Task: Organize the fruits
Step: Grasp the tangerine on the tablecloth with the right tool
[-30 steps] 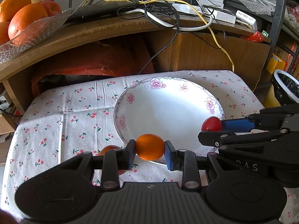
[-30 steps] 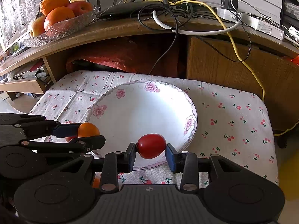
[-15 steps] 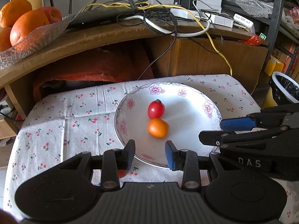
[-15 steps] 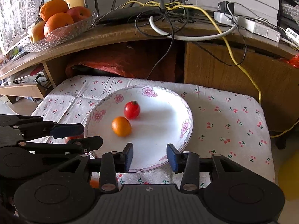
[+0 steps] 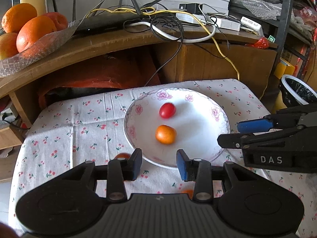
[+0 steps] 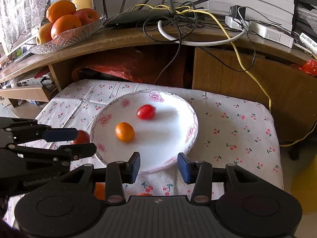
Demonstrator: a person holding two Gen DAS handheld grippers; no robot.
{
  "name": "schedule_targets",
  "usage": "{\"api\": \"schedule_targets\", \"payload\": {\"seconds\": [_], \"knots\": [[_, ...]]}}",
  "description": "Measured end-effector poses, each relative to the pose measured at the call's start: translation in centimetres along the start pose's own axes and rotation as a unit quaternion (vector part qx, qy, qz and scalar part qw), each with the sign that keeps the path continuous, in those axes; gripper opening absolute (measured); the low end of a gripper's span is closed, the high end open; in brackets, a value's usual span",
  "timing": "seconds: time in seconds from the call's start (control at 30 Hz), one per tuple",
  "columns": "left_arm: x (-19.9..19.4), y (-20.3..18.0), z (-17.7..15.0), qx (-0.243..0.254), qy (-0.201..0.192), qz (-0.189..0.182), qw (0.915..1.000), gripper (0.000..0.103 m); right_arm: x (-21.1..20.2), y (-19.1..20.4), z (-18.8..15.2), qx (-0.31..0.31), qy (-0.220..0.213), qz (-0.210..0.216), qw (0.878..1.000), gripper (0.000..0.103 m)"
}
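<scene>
- Glossy white plate (image 5: pixel 221 119), round, floral rim, on wrinkled cherry-print cloth (image 5: pixel 69 130) over the tabletop.
- Smooth oval red tomato (image 5: pixel 167 110) and orange tomato (image 5: pixel 165 134) lie on the plate, near each other, apart.
- Left tongs (image 5: pixel 159 163): spread wide, empty, at near rim.
- Right tongs (image 6: pixel 158 165): spread, empty.

Black left gripper (image 5: pixel 159 163), blue-padded fingers (image 5: pixel 181 164); right gripper (image 6: pixel 158 165) matches, stamped "DAS".
</scene>
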State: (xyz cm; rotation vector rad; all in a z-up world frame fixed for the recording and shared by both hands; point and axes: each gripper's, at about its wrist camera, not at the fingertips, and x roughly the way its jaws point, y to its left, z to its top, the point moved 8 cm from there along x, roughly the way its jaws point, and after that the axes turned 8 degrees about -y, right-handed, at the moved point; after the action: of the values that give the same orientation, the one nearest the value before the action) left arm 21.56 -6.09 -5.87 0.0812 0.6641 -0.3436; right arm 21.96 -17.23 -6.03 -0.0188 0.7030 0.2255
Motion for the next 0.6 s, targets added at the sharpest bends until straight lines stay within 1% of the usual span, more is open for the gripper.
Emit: {"api": "schedule_targets", "payload": {"seconds": [0.17, 0.4, 0.6], "knots": [[-1.2, 0.1, -0.7, 0.0, 0.004, -0.012, 0.9999, 0.045, -0.6, 0.2, -0.8, -0.007, 0.009, 0.005, 1.0, 0.039], [-3.4, 0.3, -2.4, 0.024, 0.012, -0.032, 0.9991, 0.045, -1.8, 0.4, -2.2, -0.016, 0.02, 0.013, 1.0, 0.039], [-4.5, 0.4, -4.2, 0.057, 0.023, -0.039, 0.9974, 0.045, -2.6, 0.6, -2.9, -0.022, 0.023, 0.018, 0.999, 0.039]]}}
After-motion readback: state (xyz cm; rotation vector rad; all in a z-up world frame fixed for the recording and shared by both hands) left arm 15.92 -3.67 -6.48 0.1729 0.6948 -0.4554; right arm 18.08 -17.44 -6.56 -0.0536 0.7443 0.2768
